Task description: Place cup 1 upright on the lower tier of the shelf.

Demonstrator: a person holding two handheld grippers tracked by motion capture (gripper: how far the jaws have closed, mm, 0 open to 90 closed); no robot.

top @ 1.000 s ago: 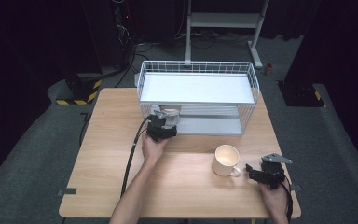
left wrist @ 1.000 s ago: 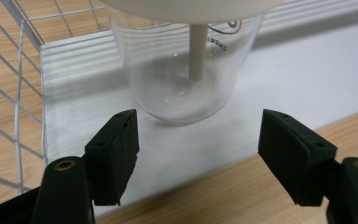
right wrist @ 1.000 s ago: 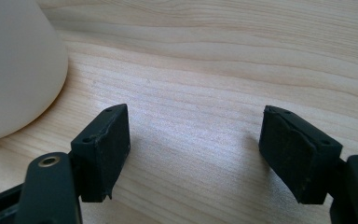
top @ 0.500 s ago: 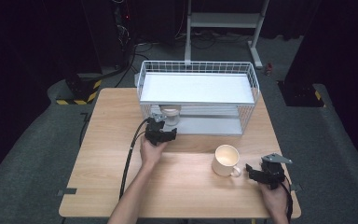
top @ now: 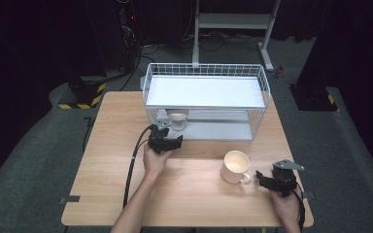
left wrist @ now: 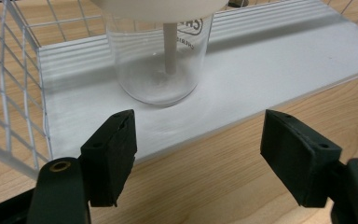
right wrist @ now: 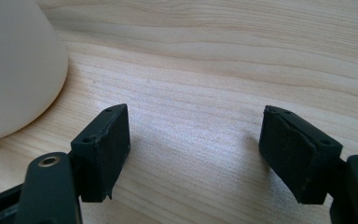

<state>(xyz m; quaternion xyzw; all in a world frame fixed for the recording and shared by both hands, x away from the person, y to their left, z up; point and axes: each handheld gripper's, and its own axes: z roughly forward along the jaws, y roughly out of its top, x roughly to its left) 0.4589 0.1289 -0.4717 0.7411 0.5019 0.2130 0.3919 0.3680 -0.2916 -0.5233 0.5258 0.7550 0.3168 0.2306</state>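
From the high view, my left gripper [top: 167, 141] sits just in front of the wire rack [top: 262, 87], a little further out from it than a second ago. The clear jar [top: 177, 119] stands alone on the rack's lower shelf, at about twelve o'clock from the gripper. I read that as the jar placed and released, with the hand now backing away. The left forearm comes up from the bottom edge, angled toward one o'clock, wrist roughly level, jaws facing the rack. My right gripper [top: 274, 180] has not shifted. It rests near the table's right front corner, with the cream mug [top: 236, 166] at its nine o'clock, close but apart, its handle turned toward the gripper.

In the left gripper view, the jaws have just been opening and now stand well apart with nothing between them. The jar [left wrist: 161, 60] is at twelve o'clock beyond the pads, upright on the white shelf [left wrist: 279, 60], with a pale stem running down inside it from a cream lid. The pads hang over the wooden table [left wrist: 223, 177], just short of the shelf edge.

In the right gripper view, the jaws stand apart over bare wood. The mug [right wrist: 14, 65] curves in at ten o'clock, untouched. I judge it the next item to pick up.
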